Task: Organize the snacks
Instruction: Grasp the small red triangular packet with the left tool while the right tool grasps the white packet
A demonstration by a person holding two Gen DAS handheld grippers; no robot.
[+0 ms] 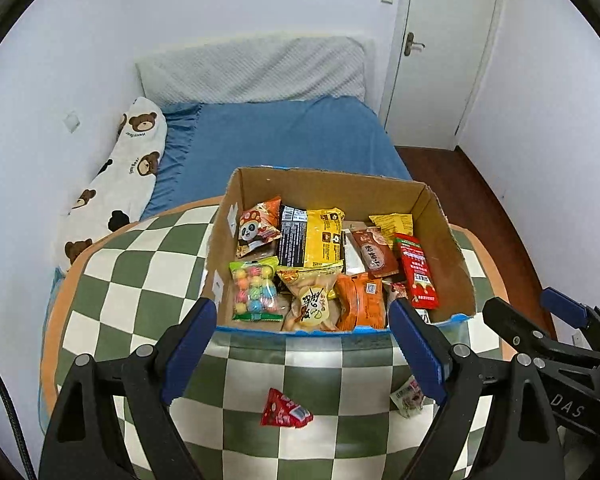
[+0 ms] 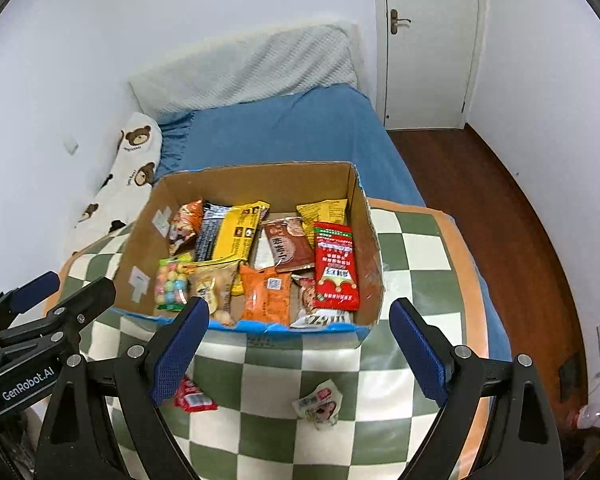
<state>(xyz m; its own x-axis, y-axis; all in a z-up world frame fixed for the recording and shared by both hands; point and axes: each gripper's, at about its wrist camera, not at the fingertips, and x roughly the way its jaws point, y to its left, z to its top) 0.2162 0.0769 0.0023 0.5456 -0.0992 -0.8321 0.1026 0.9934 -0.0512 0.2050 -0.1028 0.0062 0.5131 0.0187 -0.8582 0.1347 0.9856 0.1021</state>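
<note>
Snacks fill the box (image 1: 440,248) in the middle of the frame.
Both the left tongs (image 1: 302,350) and right tongs (image 2: 300,344) gape wide (holding nothing); a red packet (image 1: 285,410) lies low on the checked cloth (image 1: 132,280).

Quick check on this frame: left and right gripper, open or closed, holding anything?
Left gripper: open, empty, held above the checkered cloth short of the snack box.
Right gripper: open, empty, likewise.

Open cardboard box (image 1: 440,216) full of snacks; red packet (image 1: 285,409), pale packet (image 2: 320,402) lie outside.
</note>
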